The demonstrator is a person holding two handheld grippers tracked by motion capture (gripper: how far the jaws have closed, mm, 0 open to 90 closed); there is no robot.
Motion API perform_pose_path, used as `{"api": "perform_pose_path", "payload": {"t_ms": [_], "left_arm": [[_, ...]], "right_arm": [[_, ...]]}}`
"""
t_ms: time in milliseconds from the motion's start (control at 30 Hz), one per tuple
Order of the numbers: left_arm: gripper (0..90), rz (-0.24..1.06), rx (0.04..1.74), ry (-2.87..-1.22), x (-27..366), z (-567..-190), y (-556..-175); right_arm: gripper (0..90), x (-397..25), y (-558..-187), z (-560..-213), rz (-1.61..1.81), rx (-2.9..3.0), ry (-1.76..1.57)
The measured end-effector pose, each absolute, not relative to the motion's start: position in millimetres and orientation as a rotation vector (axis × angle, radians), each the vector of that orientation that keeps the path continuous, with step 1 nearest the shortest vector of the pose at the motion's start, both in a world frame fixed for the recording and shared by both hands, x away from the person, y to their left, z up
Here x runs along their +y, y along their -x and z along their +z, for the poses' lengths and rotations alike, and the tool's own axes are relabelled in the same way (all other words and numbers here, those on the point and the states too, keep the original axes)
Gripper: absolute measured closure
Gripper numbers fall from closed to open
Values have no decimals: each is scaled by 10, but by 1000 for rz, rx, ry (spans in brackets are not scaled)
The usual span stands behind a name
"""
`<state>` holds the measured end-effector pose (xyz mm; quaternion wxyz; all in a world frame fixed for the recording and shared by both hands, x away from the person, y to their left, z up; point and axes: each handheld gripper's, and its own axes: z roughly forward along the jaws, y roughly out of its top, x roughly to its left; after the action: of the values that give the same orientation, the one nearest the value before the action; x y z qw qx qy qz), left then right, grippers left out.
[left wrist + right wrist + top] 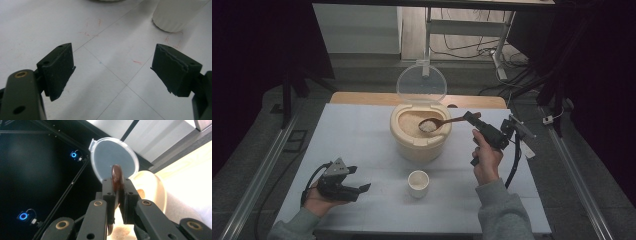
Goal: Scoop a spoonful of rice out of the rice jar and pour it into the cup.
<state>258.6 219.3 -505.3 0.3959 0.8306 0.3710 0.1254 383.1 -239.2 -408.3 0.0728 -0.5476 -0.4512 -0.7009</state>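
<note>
A cream container (419,142) of rice stands at the table's middle with its clear round lid (421,82) hinged up behind it. My right gripper (472,119) is shut on the handle of a brown wooden spoon (443,121), whose bowl holds white rice just above the container's mouth. In the right gripper view the spoon (116,176) is pinched between the jaws, with the lid (113,157) and the container rim (160,192) beyond. A small white cup (418,183) sits nearer the front. My left gripper (358,179) rests open on the table at the left; the cup's base (175,15) lies ahead of it.
The white table (357,135) has bare room on the left and behind the cup. Metal rails run along both sides of the table, and a desk frame with cables stands beyond the far edge. The cable of the right gripper (515,162) hangs over the table's right part.
</note>
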Motion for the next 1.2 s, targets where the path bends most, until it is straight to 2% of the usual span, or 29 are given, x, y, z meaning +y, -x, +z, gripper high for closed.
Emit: {"api": "perform_pose_path", "payload": {"t_ms": [467,900,1200], "left_arm": [[179,314,940,-2107,2185,-5054,-2591],[179,312,941,-2115,2177,-5061,-2598],[179,315,944,-2116,2177,-5066,-2599]], "right_arm": [[832,-2450,-3534,-4088,-2035,-1414,1567],[832,-2396,-3277,-4383,-1914,-1475,1509],[832,-2402,-3256,-4582,-1847,-1589,1551]]}}
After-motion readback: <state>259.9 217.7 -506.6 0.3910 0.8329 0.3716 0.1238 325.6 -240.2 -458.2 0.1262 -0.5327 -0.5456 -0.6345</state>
